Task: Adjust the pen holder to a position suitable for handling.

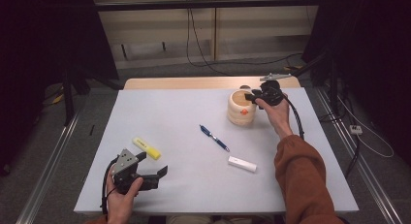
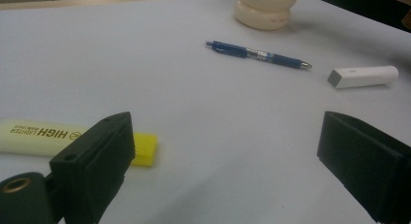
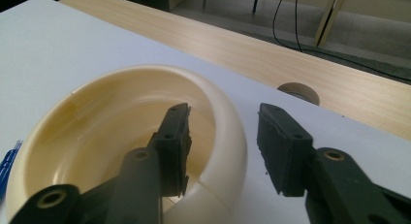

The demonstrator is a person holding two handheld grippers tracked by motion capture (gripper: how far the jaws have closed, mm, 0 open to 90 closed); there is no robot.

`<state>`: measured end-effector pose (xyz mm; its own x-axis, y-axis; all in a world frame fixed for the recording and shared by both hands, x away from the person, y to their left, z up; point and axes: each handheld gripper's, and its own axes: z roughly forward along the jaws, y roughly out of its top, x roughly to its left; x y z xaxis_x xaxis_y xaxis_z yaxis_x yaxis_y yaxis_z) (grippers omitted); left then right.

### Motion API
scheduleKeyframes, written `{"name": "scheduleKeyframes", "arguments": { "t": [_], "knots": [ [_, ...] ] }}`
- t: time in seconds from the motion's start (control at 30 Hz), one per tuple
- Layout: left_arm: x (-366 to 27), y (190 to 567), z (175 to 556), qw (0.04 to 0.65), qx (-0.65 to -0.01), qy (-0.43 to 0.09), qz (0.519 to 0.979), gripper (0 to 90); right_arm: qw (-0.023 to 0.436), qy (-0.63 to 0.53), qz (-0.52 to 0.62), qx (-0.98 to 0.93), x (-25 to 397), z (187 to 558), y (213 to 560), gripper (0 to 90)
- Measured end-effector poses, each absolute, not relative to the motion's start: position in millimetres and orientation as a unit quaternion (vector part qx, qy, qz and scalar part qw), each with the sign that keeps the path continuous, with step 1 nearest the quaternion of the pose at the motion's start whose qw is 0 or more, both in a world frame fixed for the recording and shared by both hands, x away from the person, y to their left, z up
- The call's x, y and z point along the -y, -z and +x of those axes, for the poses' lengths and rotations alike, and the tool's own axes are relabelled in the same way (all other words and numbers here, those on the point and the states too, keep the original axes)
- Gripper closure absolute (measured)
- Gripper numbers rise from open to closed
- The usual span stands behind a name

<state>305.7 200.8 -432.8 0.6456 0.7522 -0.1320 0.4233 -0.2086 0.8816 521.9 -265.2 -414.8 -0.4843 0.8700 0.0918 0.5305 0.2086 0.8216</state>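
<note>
R gripper (image 3: 223, 151) jaws astride cream holder (image 3: 228, 136) rim, not clamped

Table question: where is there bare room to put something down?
The far-left stretch of the table, beyond the highlighter and left of the pen, is bare. So is the near middle, between the left gripper and the white stick. It is crowded at the far right, where the right gripper straddles the cup rim.
</note>
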Motion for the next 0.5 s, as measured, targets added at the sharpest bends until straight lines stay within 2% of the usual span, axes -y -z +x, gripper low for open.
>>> {"name": "scheduleKeyframes", "arguments": {
  "t": [0.23,0.5],
  "knots": [
    [-201.6,432.9,305.6,0.495,-0.387,-0.164,0.760,6.4,0.201,-0.431,0.472,-0.742,266.1,520.7,413.0,72.6],
    [-201.8,432.4,305.3,0.497,-0.386,-0.163,0.760,6.4,0.206,-0.426,0.469,-0.746,262.3,516.2,408.8,72.7]
  ]
}}
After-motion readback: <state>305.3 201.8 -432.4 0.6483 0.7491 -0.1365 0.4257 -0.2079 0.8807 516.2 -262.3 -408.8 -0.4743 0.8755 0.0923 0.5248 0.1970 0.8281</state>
